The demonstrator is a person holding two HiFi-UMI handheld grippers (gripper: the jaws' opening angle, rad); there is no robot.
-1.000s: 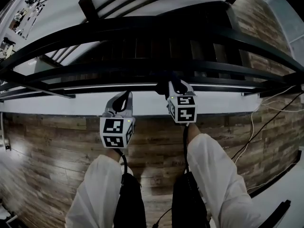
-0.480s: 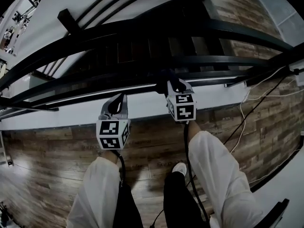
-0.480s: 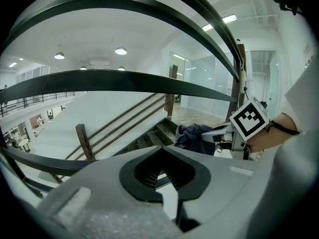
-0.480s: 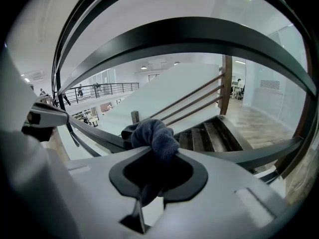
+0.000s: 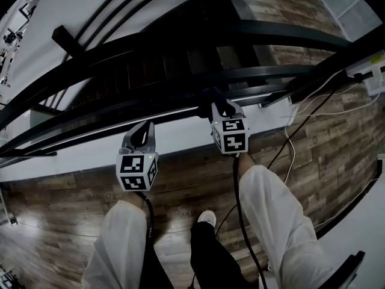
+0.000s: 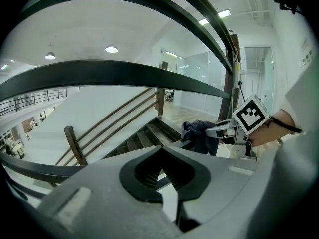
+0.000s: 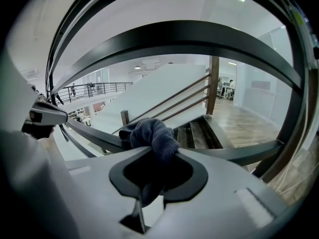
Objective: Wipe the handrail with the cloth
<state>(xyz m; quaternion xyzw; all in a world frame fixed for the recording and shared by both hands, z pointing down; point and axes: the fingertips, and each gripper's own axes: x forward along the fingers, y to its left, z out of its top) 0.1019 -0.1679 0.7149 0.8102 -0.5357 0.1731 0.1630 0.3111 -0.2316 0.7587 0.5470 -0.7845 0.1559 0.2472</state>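
Observation:
The dark blue cloth (image 7: 152,136) is bunched in my right gripper (image 7: 154,172), which is shut on it and presses it onto the black handrail (image 7: 99,139). In the head view the cloth (image 5: 212,96) sits on that rail (image 5: 120,125) just beyond the right gripper (image 5: 220,108). My left gripper (image 5: 143,136) hangs to the left, slightly nearer me than the rail, apart from it. Its jaws (image 6: 162,172) are shut with nothing between them. From the left gripper view, the right gripper (image 6: 222,131) and the cloth (image 6: 198,135) show at right, on the rail.
Several black rails (image 5: 180,41) curve across above a dark staircase (image 5: 174,62). A white ledge (image 5: 180,131) borders the wooden floor (image 5: 72,203). Cables (image 5: 301,131) trail over the floor at right. White sleeves (image 5: 271,215) and a shoe (image 5: 206,218) show below.
The view has swung along the railing and the person has stepped, a shoe now showing. The right gripper stays on the rail with the cloth; the left gripper has dropped slightly left.

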